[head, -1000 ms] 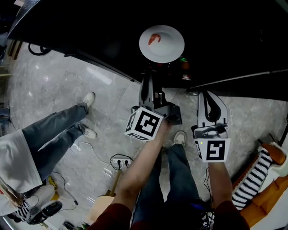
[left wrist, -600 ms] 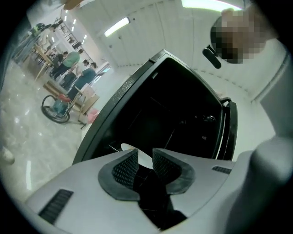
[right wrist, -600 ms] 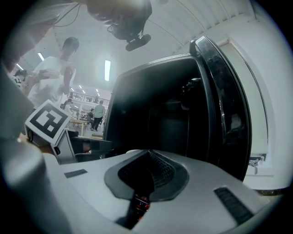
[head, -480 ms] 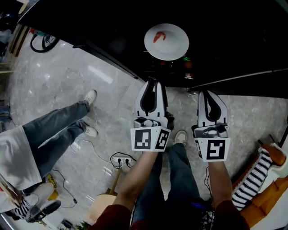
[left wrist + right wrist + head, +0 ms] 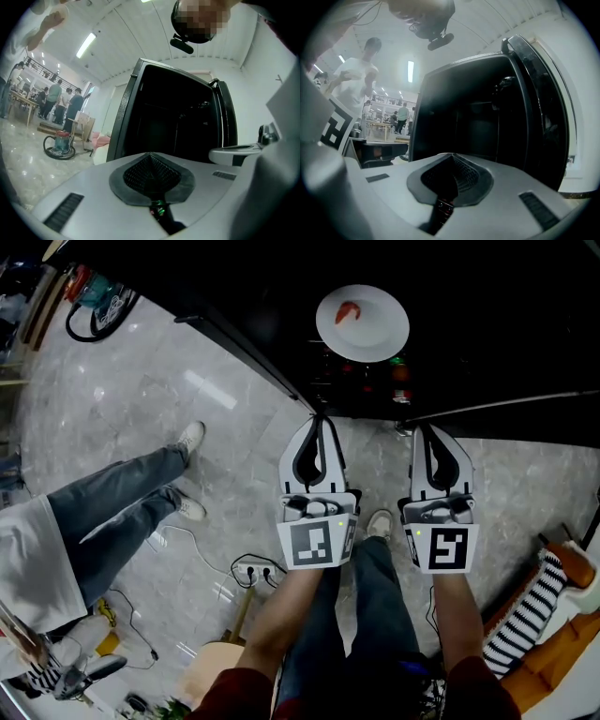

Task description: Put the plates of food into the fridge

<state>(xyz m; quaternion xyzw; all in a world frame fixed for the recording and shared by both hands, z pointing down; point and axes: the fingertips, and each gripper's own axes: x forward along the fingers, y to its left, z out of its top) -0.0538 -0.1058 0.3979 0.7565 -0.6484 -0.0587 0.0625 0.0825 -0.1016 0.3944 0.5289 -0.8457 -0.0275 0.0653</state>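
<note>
A white plate (image 5: 362,322) with a red piece of food on it rests inside the dark fridge (image 5: 281,306), on a shelf above some bottles. My left gripper (image 5: 319,420) hangs just outside the fridge's front edge, below the plate, shut and holding nothing. Beside it my right gripper (image 5: 430,431) is level with it, also shut and holding nothing. In the left gripper view the closed left gripper (image 5: 151,157) points at the open black fridge (image 5: 178,126). The right gripper view shows the right gripper (image 5: 451,158) facing the same fridge (image 5: 473,122).
A person in jeans (image 5: 112,512) stands on the marble floor to my left. A power strip (image 5: 251,571) with cables lies by my feet. A vacuum cleaner (image 5: 98,298) sits at the far left. A striped cushion (image 5: 530,610) on an orange seat is at the right.
My left gripper has drawn back from the plate toward my body and turned level beside the right one. The plate stays in the fridge. The right gripper has held still.
</note>
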